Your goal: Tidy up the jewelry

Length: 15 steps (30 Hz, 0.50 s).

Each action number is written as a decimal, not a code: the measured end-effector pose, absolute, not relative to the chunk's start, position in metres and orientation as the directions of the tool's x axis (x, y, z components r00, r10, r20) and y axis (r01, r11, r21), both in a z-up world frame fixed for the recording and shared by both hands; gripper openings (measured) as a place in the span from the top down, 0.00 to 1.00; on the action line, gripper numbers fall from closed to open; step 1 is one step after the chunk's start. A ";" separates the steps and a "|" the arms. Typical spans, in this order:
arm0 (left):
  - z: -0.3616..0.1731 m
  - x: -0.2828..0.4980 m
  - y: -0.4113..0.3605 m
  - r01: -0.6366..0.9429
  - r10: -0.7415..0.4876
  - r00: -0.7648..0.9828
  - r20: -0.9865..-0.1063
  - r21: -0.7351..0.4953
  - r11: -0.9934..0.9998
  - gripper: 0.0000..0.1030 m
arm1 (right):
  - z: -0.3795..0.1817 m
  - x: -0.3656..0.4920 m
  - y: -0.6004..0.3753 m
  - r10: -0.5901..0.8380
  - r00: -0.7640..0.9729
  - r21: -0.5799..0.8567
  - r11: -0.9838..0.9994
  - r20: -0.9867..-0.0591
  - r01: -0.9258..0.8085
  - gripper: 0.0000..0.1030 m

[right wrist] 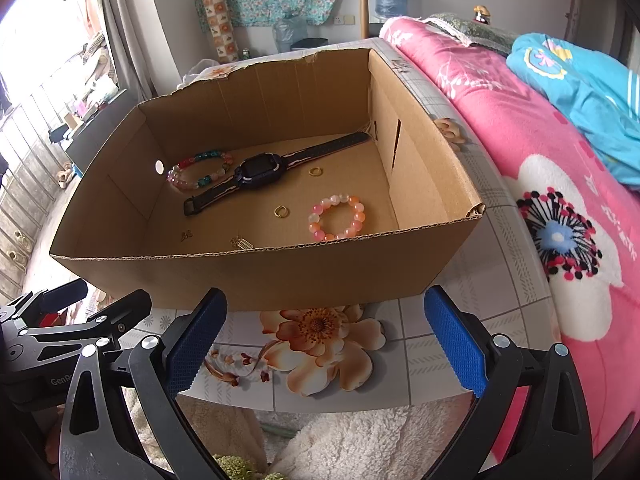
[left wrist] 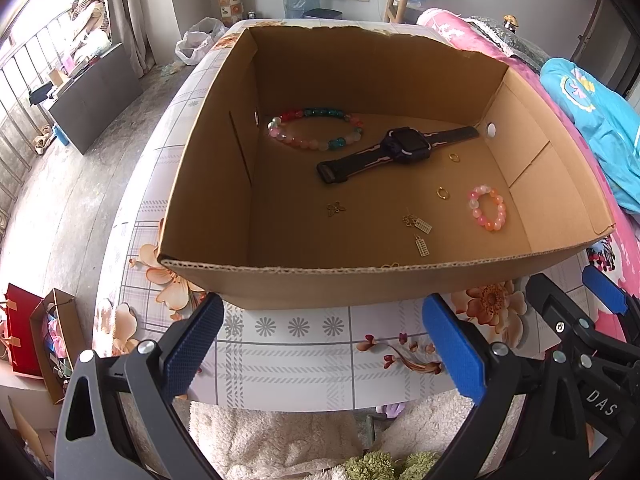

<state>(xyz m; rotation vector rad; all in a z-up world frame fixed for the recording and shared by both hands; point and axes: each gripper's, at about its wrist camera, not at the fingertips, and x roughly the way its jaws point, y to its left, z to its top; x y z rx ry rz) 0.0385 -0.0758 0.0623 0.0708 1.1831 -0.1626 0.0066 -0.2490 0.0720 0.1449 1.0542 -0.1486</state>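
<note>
here, both tools hang just short of an open brown cardboard box that sits on a desk covered in a grey checked cloth printed with orange flowers; the left tool stands wide with nothing between its blue ribbed pads, and the right tool is equally wide and empty. all the jewelry lies loose on the box floor: a long strand of red, green and pink glass-like beads near the far left corner, a dark purple smartwatch with a striped strap stretched diagonally beside it, a small pink and orange beaded bracelet toward the right wall, two little gold hoop rings well apart from each other, and flat gold charms near the front wall. the beads look hard, smooth and likely slippery, so a pinch across one side of the bracelet loop, not on a single bead, seems the safer hold; the strand will probably hang limp once lifted. the watch seems the heaviest piece and is best taken at its stiff case. the hoops and charms are thin and light and lie flat on the cardboard, likely the fiddliest to pinch. the box walls are tall, so any reach must come from above. a pink flowered quilt on a bed lies just beside the desk, and a bright window lights the room.
</note>
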 end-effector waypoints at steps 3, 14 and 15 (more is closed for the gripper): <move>0.062 0.039 -0.076 0.164 -0.089 0.368 -0.926 -0.030 0.986 0.05 | 0.072 0.006 -0.247 -0.056 0.486 0.045 0.980 -0.872 0.194 0.08; 0.063 0.038 -0.076 0.164 -0.089 0.370 -0.925 -0.030 0.986 0.05 | 0.072 0.006 -0.248 -0.056 0.485 0.045 0.980 -0.873 0.192 0.08; 0.063 0.038 -0.076 0.164 -0.089 0.370 -0.925 -0.029 0.986 0.05 | 0.072 0.006 -0.248 -0.056 0.486 0.044 0.980 -0.872 0.192 0.08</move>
